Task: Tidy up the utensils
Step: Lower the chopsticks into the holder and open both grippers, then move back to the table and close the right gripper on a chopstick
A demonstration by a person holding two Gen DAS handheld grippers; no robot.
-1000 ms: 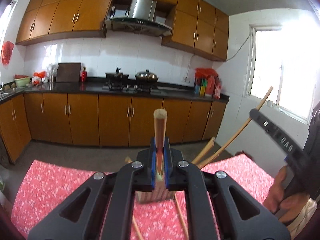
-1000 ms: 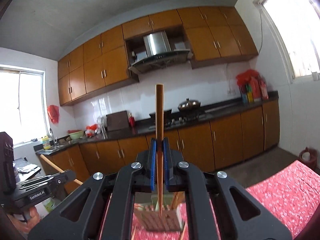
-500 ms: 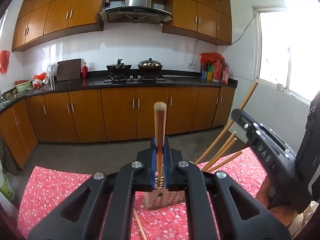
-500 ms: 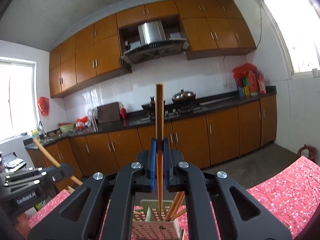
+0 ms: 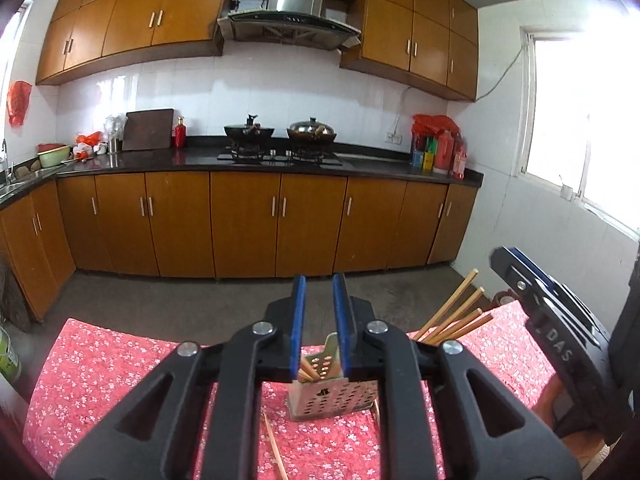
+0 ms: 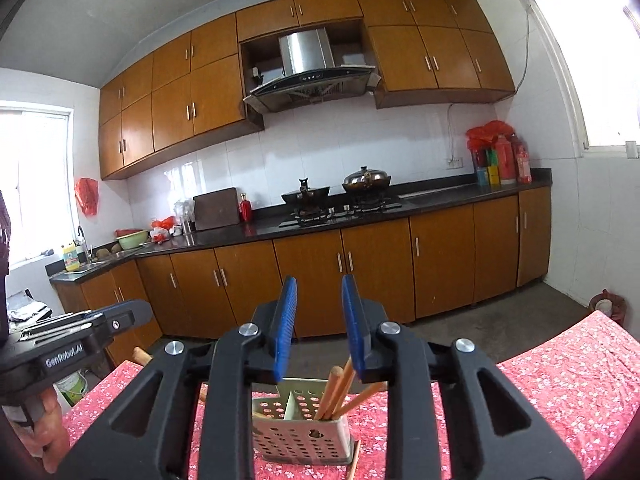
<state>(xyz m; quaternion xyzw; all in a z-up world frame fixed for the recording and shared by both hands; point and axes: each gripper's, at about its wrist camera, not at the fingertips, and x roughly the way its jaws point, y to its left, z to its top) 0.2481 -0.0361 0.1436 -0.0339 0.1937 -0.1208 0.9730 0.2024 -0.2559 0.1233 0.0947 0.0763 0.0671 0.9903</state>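
A perforated utensil holder [image 5: 334, 398] stands on the red floral tablecloth [image 5: 120, 376]; it also shows in the right wrist view [image 6: 300, 436]. Several wooden chopsticks [image 5: 454, 312] lean out of it to the right, also seen in the right wrist view [image 6: 340, 394]. My left gripper [image 5: 320, 312] is open and empty just above the holder. My right gripper [image 6: 320, 316] is open and empty above it too. Each gripper shows at the edge of the other's view: the right gripper [image 5: 548, 304], the left gripper [image 6: 76, 332]. A loose chopstick [image 5: 274, 446] lies on the cloth.
Another loose chopstick [image 6: 354, 460] lies by the holder's right side. Beyond the table's far edge is bare floor [image 5: 240, 288], then brown kitchen cabinets [image 5: 240, 220] with a stove and pots. A green container [image 5: 8, 356] stands at the left.
Both grippers were shut on a chopstick each; both have opened and the chopsticks have dropped into the holder. The cameras have tilted to show the holder lower in view.
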